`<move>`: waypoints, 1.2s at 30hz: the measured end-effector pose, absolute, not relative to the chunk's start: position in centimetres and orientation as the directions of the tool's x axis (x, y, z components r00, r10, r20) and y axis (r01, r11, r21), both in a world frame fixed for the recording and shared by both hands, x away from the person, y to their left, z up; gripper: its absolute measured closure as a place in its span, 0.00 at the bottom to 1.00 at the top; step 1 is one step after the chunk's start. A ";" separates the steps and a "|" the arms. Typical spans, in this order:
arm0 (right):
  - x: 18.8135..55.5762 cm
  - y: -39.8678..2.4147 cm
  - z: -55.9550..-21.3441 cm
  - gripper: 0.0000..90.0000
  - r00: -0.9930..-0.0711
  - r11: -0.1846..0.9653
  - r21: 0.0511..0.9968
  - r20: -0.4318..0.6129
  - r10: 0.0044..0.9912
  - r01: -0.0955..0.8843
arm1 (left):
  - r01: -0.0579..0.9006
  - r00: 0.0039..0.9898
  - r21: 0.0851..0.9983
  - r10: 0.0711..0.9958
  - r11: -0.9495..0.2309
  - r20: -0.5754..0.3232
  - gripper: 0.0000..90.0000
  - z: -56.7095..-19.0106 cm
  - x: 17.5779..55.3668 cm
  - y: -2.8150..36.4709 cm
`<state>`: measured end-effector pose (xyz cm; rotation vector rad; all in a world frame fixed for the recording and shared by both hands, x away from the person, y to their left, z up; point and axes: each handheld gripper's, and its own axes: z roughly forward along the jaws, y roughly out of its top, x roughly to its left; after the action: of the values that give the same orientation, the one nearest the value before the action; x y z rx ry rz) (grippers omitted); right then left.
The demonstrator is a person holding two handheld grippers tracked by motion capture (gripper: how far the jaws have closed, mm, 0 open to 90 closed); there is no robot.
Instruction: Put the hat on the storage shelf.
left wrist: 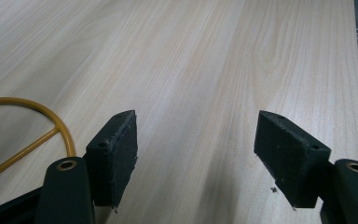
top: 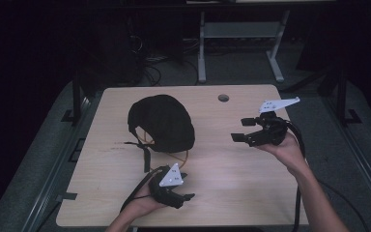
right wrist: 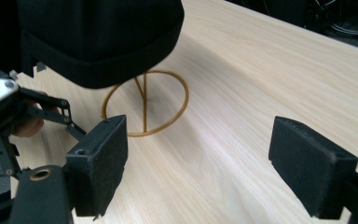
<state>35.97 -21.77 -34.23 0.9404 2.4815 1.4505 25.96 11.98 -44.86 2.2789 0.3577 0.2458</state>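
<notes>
I see the black cap (top: 162, 122) perched on its thin yellow wire stand (right wrist: 145, 101) at centre-left of the bench (top: 222, 183), soft, light and likely tippy, so with both grippers' jaws wide and empty I would pinch its thick lower hem.

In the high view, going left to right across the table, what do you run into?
Black hat on its yellow wire stand → left claw, near the front edge → round hole in the table top → right claw, open and empty.
</notes>
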 end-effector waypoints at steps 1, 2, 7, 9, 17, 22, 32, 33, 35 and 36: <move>35.9 -21.9 -34.5 0.21 -0.799 0.348 0.820 0.203 0.567 0.455 | 0.177 0.941 0.747 0.332 -0.640 0.062 0.33 -44.9 26.0 12.0; 35.8 -22.1 -34.6 0.22 -0.798 0.348 0.819 0.205 0.566 0.457 | 0.175 0.941 0.747 0.333 -0.641 0.065 0.33 -44.8 26.0 12.0; 35.2 -22.9 -35.8 0.22 -0.786 0.340 0.813 0.216 0.579 0.473 | 0.177 0.940 0.748 0.336 -0.640 0.065 0.33 -44.8 26.0 12.1; 34.9 -23.2 -36.2 0.21 -0.782 0.339 0.811 0.214 0.585 0.476 | 0.176 0.940 0.747 0.335 -0.641 0.066 0.33 -44.8 26.0 12.1; 33.9 -24.3 -37.6 0.22 -0.773 0.337 0.803 0.224 0.594 0.491 | 0.184 0.938 0.753 0.341 -0.632 0.058 0.33 -44.9 26.0 12.0; 33.2 -24.9 -38.6 0.22 -0.767 0.334 0.796 0.235 0.597 0.504 | 0.193 0.936 0.755 0.349 -0.627 0.051 0.33 -44.9 26.1 12.1; 31.6 -26.4 -40.8 0.22 -0.745 0.315 0.784 0.261 0.614 0.535 | 0.203 0.933 0.756 0.357 -0.622 0.042 0.33 -44.9 26.2 12.3; 31.3 -26.6 -41.1 0.22 -0.742 0.312 0.783 0.264 0.616 0.538 | 0.204 0.933 0.756 0.356 -0.622 0.042 0.33 -44.9 26.2 12.4; 31.0 -26.8 -41.5 0.22 -0.737 0.307 0.782 0.269 0.620 0.543 | 0.205 0.933 0.756 0.358 -0.622 0.042 0.33 -44.9 26.2 12.4; 30.8 -26.9 -41.8 0.22 -0.737 0.305 0.782 0.272 0.618 0.544 | 0.204 0.933 0.754 0.357 -0.624 0.043 0.33 -44.9 26.2 12.4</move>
<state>30.82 -26.88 -41.78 1.1034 2.4724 1.4295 26.23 12.43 -44.86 2.2624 0.3956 0.2386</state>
